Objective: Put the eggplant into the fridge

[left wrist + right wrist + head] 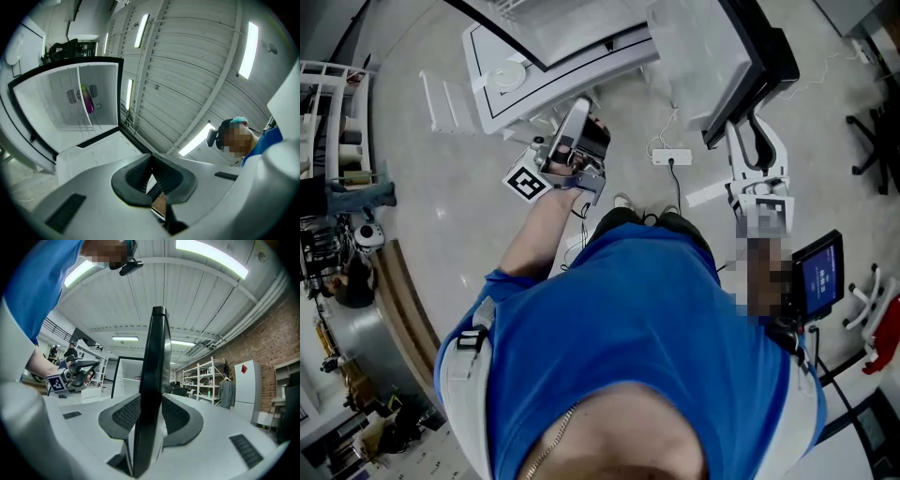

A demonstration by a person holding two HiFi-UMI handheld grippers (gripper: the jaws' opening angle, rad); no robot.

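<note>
One eggplant [88, 102] sits in the fridge [104, 79], beyond left gripper's [152, 176] closed jaws; right gripper [152, 414] pinches door [157, 343].

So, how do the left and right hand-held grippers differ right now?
The left hand-held gripper has its jaws shut on nothing; the right hand-held gripper has them apart, clamped on the door edge. The left hangs free before the open fridge, eggplant inside; the right is fixed to the door. Both share white bodies and ribbed dark pads.
</note>
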